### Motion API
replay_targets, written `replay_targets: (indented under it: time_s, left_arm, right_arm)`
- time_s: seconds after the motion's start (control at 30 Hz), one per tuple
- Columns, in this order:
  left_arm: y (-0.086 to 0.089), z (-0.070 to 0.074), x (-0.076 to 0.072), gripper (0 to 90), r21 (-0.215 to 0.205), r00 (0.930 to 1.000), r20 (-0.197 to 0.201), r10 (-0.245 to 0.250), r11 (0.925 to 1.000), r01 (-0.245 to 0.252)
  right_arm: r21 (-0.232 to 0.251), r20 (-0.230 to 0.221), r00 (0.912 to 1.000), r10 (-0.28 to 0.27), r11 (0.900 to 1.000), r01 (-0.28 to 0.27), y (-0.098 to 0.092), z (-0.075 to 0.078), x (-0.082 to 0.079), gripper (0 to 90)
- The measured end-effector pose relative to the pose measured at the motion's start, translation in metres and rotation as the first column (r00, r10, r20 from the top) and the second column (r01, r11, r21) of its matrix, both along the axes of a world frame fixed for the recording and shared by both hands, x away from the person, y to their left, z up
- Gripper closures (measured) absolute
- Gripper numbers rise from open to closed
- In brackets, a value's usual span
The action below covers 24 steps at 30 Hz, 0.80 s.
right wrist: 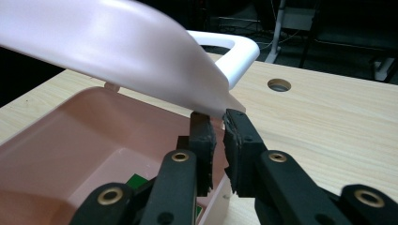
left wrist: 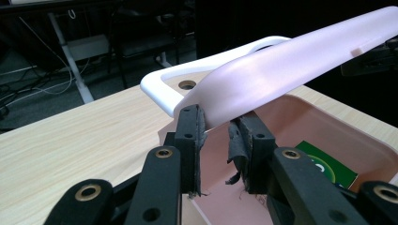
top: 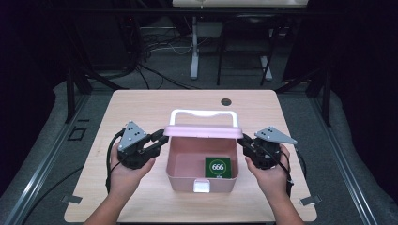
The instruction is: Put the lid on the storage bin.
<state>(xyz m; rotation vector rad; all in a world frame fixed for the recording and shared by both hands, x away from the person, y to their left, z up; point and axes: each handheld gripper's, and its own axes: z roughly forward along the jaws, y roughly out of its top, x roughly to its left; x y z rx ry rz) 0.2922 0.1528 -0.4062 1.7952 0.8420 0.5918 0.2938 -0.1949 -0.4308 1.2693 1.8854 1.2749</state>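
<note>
A pink box stands on the wooden table with its pink lid lifted off the rim and a white handle behind it. Inside lies a green card marked 666. My left gripper is at the lid's left corner; in the left gripper view its jaws hold the lid edge between the pads. My right gripper is at the lid's right corner. There the narrow jaws pinch the lid tip. A hand holds each gripper.
The box has a white latch on its front wall. A round cable hole sits near the table's far edge. Beyond the table are dark floor, cables and a white desk leg. Bare tabletop lies on both sides of the box.
</note>
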Motion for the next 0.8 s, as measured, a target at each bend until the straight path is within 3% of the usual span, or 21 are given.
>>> replay_targets:
  time_s: [0.17,0.27,0.8]
  left_arm:
    - [0.001,0.000,0.000,73.0,-0.001,1.0000,-0.003,0.001,1.0000,-0.001]
    - [0.000,0.000,0.001,73.0,-0.003,1.0000,-0.004,-0.001,1.0000,0.001]
    - [0.001,0.001,-0.001,73.3,0.004,0.9998,-0.016,-0.008,1.0000,0.008]
  right_arm:
    - [0.001,-0.007,1.0000,-0.006,1.000,0.006,-0.001,-0.005,0.003,79.8]
    - [-0.006,-0.039,0.9991,-0.015,1.000,0.014,-0.005,-0.011,0.006,79.2]
    - [0.030,-0.046,0.9966,-0.069,0.997,0.070,-0.024,-0.011,0.011,76.9]
